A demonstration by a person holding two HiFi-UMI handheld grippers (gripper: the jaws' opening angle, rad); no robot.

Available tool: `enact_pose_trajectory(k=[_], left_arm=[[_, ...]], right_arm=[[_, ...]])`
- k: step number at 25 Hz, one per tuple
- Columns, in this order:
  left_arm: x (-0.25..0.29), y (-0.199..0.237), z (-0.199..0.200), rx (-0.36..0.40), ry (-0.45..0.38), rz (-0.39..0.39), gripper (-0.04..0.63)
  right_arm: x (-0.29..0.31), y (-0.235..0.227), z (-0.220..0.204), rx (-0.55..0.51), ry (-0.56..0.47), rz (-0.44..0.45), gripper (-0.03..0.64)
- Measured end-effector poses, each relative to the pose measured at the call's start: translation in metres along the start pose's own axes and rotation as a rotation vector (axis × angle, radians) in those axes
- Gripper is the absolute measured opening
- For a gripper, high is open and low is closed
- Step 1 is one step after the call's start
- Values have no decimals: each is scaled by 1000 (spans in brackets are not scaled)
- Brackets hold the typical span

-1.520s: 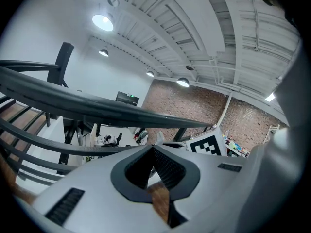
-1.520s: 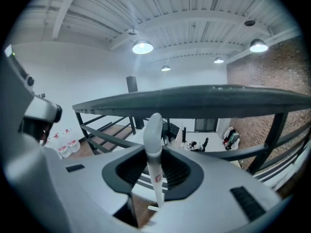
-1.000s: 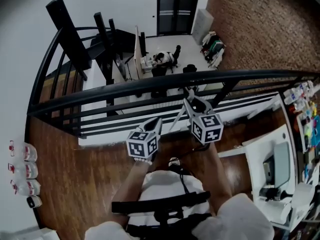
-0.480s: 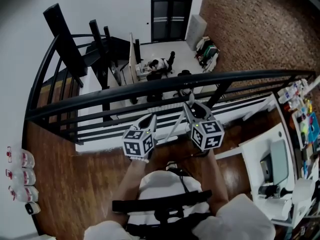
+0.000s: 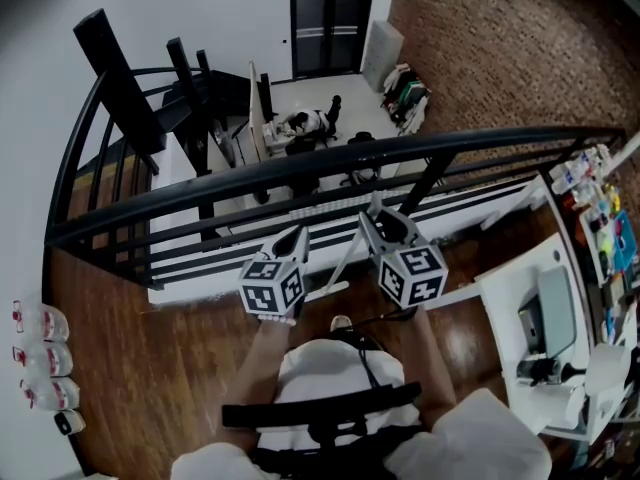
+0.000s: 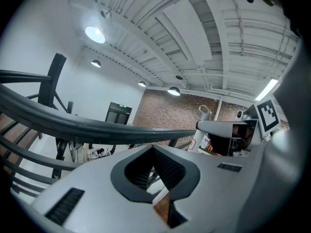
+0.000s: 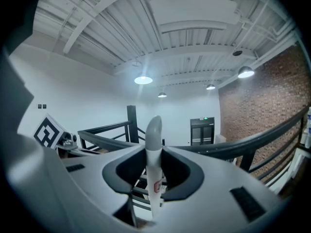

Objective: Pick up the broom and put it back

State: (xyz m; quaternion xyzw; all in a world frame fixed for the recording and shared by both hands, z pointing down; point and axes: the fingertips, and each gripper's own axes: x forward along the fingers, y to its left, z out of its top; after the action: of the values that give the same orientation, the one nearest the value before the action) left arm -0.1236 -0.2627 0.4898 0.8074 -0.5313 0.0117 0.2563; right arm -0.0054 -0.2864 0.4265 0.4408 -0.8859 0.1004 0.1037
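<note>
**A:** Two grippers are up in front of you. Which one has the broom?

**B:** My right gripper (image 7: pixel 154 152). Its fingers are clamped on the pale handle of the broom (image 7: pixel 154 130). The handle stands upright between them, with its rounded top poking above the fingertips. A small red label sits lower on the shaft.

**A:** And the other one?

**B:** My left gripper (image 6: pixel 153 148) carries nothing. Its fingers are pressed together at the tips, and only a sliver of brown floor shows through the gap behind them.

**A:** How do the two sit against each other?

**B:** They are side by side, near each other but apart, and both point toward the black railing (image 5: pixel 300 163). From the head view, the handle runs down and leftward from my right fingers, passing between the two grippers. I can't make out the brush end.

**A:** What's around you?

**B:** I'm standing on a wooden floor (image 5: pixel 150 358) that ends at the railing. A white counter (image 5: pixel 505 308) with a monitor (image 5: pixel 560 318) is on my right. Past the rail there's a lower level, where a person (image 5: pixel 300 123) sits at a desk. A brick wall (image 5: pixel 500 58) rises on the far right.
</note>
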Motion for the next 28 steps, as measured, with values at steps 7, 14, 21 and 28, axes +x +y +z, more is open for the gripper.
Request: enact_pose_trajectory(k=[7, 14, 21, 28], left_arm=[[-5, 5, -1, -15, -2, 8, -12], [-7, 9, -5, -23, -1, 18, -12], [-6, 14, -8, -40, 8, 38, -12], [-4, 28, -16, -69, 7, 50, -12]], right_arm=[[2, 7, 2, -14, 2, 11, 126], [13, 2, -2, -19, 9, 8, 126], [38, -12, -15, -8, 45, 19, 127], [84, -23, -59, 9, 127, 41, 127]])
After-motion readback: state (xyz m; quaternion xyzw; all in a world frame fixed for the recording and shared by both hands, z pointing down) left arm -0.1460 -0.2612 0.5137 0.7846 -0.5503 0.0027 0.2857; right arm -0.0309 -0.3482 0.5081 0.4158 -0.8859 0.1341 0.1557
